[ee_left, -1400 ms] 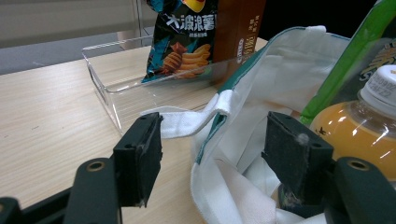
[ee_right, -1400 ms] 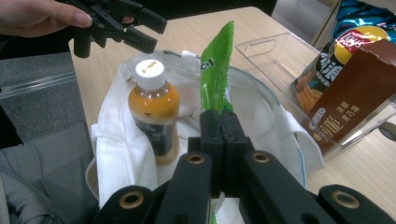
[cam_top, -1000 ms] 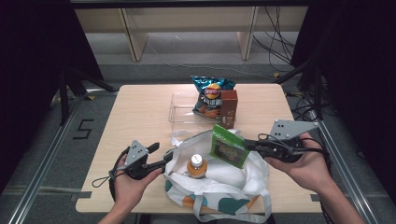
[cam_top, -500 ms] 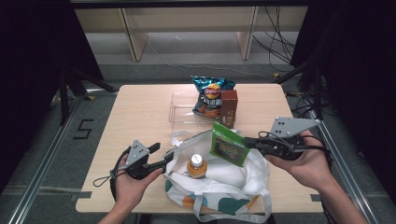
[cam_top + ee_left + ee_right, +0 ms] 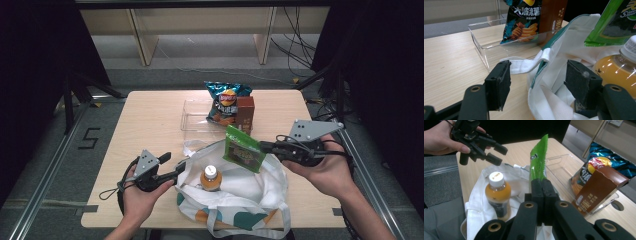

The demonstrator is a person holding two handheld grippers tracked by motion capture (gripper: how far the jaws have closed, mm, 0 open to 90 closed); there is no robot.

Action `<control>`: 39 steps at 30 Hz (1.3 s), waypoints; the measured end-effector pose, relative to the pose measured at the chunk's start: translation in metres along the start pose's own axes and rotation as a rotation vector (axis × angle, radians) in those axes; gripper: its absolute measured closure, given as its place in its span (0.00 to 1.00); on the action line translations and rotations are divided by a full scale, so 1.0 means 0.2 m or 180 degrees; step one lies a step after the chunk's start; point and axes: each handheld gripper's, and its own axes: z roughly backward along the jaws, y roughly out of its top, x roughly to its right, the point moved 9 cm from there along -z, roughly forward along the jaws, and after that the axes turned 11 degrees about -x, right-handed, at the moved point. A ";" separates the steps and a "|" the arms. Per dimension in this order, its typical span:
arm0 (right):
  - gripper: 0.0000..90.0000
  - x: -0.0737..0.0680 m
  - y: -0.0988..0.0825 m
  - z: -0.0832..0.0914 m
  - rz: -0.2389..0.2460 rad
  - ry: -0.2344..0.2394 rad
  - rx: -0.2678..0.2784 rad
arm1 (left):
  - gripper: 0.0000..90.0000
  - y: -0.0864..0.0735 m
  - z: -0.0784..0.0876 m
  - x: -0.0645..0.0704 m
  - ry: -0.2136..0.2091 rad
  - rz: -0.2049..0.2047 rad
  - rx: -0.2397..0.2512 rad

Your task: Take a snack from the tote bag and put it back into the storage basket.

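Observation:
A white tote bag (image 5: pixel 240 195) with teal and orange patches lies open at the table's near edge. Upright inside it is an orange drink bottle (image 5: pixel 211 178) with a white cap. My right gripper (image 5: pixel 262 146) is shut on a green snack packet (image 5: pixel 243 149), which it holds tilted above the bag's mouth. In the right gripper view the packet (image 5: pixel 538 162) rises from the closed jaws, with the bottle (image 5: pixel 497 192) to its left. My left gripper (image 5: pixel 177 167) stands open at the bag's left rim. In the left gripper view the rim (image 5: pixel 544 56) passes between the wide jaws.
A clear plastic tray (image 5: pixel 195 117) sits at the table's middle back. A blue chip bag (image 5: pixel 226 102) and a brown carton (image 5: pixel 245 114) stand in its right part. Bare wooden tabletop (image 5: pixel 145 125) stretches to the left. Metal rails run along the floor on both sides.

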 end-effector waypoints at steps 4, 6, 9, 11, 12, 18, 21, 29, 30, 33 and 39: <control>1.00 0.00 0.02 0.01 -0.0015 -0.0018 0.0013 | 0.40 0.01 0.01 -0.01 0.0032 -0.0087 -0.0011; 1.00 0.00 0.03 0.02 0.0003 -0.0019 0.0025 | 0.40 0.01 0.01 -0.01 0.0040 -0.0125 -0.0013; 1.00 0.01 0.05 0.02 0.0004 -0.0041 0.0044 | 0.40 0.01 0.01 -0.02 0.0043 -0.0128 -0.0016; 1.00 0.02 0.05 0.03 0.0039 -0.0025 0.0047 | 0.40 0.01 0.01 -0.02 0.0041 -0.0117 -0.0016; 1.00 0.03 0.06 0.03 0.0052 -0.0086 0.0082 | 0.40 0.00 0.00 -0.01 0.0038 -0.0075 -0.0012; 1.00 0.05 0.09 0.06 0.0051 -0.0114 0.0141 | 0.40 0.00 0.00 0.00 0.0009 0.0001 -0.0009; 1.00 0.05 0.10 0.07 0.0033 -0.0108 0.0153 | 0.40 0.01 0.00 -0.02 0.0042 -0.0129 -0.0016; 1.00 0.07 0.13 0.08 0.0027 -0.0134 0.0184 | 0.40 0.00 0.01 -0.02 0.0043 -0.0097 -0.0013; 1.00 0.08 0.13 0.08 0.0023 -0.0122 0.0174 | 0.40 0.00 0.01 -0.01 0.0040 -0.0084 -0.0011; 1.00 0.09 0.14 0.08 0.0035 -0.0201 0.0230 | 0.40 0.00 0.01 -0.01 0.0040 -0.0077 -0.0011; 1.00 0.11 0.16 0.09 0.0014 -0.0222 0.0263 | 0.40 0.01 0.01 -0.02 0.0046 -0.0142 -0.0009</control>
